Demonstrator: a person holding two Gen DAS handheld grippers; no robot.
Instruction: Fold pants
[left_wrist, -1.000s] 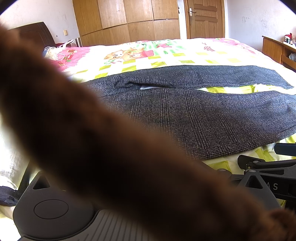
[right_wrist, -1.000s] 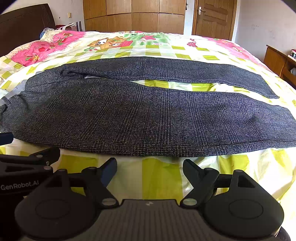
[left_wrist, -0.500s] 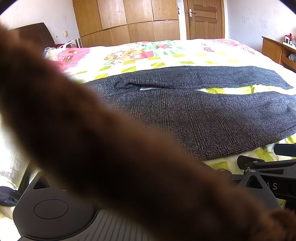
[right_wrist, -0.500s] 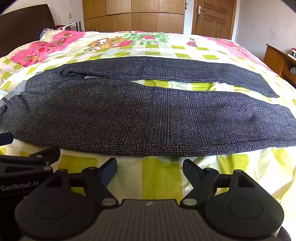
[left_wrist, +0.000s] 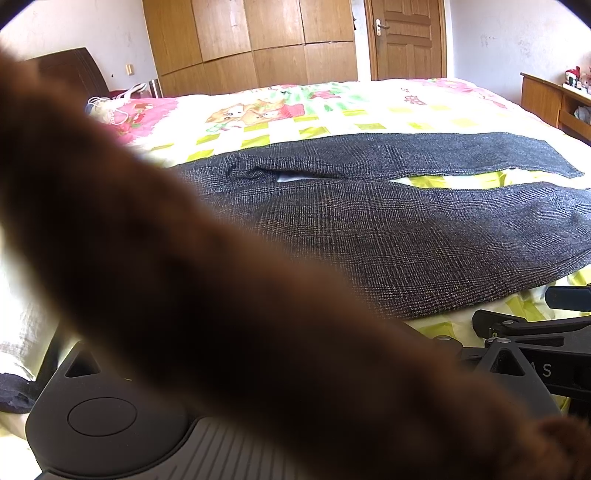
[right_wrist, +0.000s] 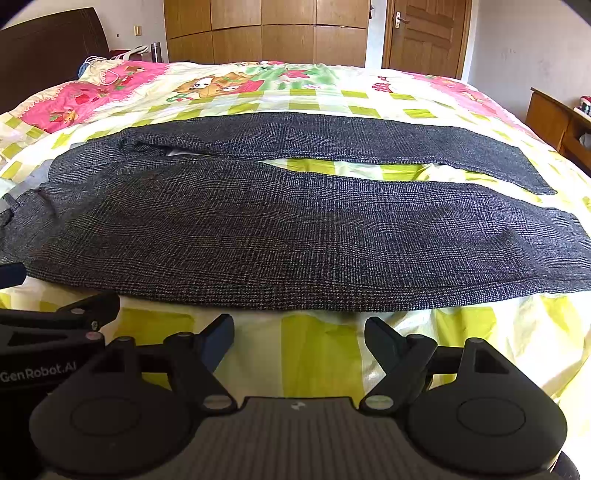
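Nothing has shifted since a second ago: the pants (right_wrist: 295, 229) lie flat crosswise on the bed (right_wrist: 321, 350), hem just beyond the right gripper (right_wrist: 299, 332), fingers wide, while the left gripper (right_wrist: 55, 317) waits beside it, its spread hidden.

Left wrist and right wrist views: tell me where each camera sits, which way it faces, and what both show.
Left wrist: sits on the left gripper at the bed's near edge, facing across the pants toward the wardrobe; a blurred brown shape, too close to identify, hides most of the gripper.
Right wrist: sits on the right gripper, facing the same way; its fingers are spread, and the left gripper shows at lower left.
Shared: pants, bedspread, wardrobe, door.
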